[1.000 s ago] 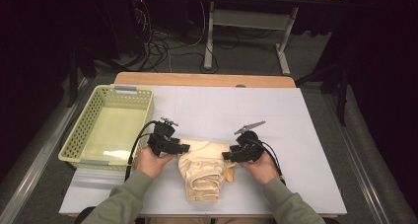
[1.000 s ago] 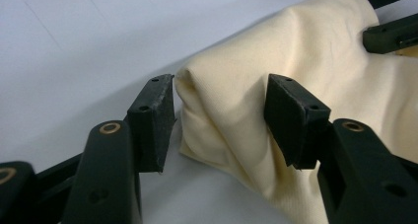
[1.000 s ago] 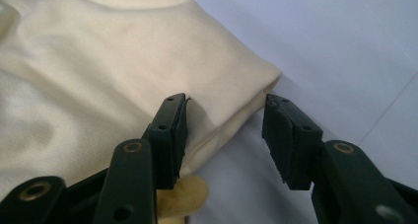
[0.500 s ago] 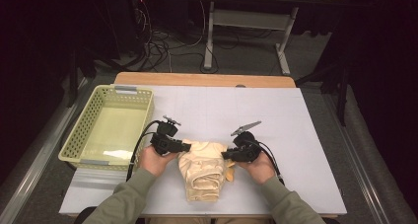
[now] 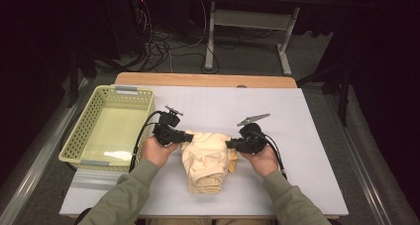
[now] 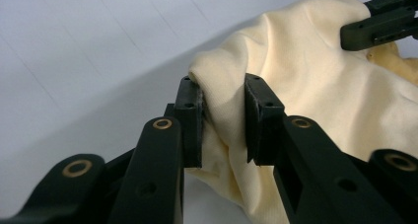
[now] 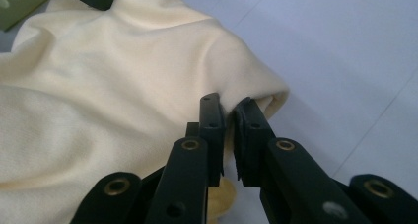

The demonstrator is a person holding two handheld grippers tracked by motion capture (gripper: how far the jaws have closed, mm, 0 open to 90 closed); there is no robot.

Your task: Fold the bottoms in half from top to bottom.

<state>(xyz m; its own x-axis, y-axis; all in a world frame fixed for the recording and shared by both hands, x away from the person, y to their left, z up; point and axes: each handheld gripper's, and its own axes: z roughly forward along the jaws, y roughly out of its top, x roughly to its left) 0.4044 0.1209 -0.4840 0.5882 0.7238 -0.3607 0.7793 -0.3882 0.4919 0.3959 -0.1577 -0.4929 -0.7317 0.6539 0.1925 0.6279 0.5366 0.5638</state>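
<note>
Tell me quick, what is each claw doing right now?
Left gripper: just closed, pinching a fold of the cream cloth.
Right gripper: just closed, pinching the cloth's other side.

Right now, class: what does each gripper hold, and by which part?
Both hold the cloth: the left gripper pinches a fold at its left edge, the right gripper a fold at its right edge.

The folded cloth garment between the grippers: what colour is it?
Pale cream cloth garment; left gripper view shows it best.

Bright even light on the table (image 5: 297,136), dark surroundings, soft shadows, near jaws slightly blurred
</note>
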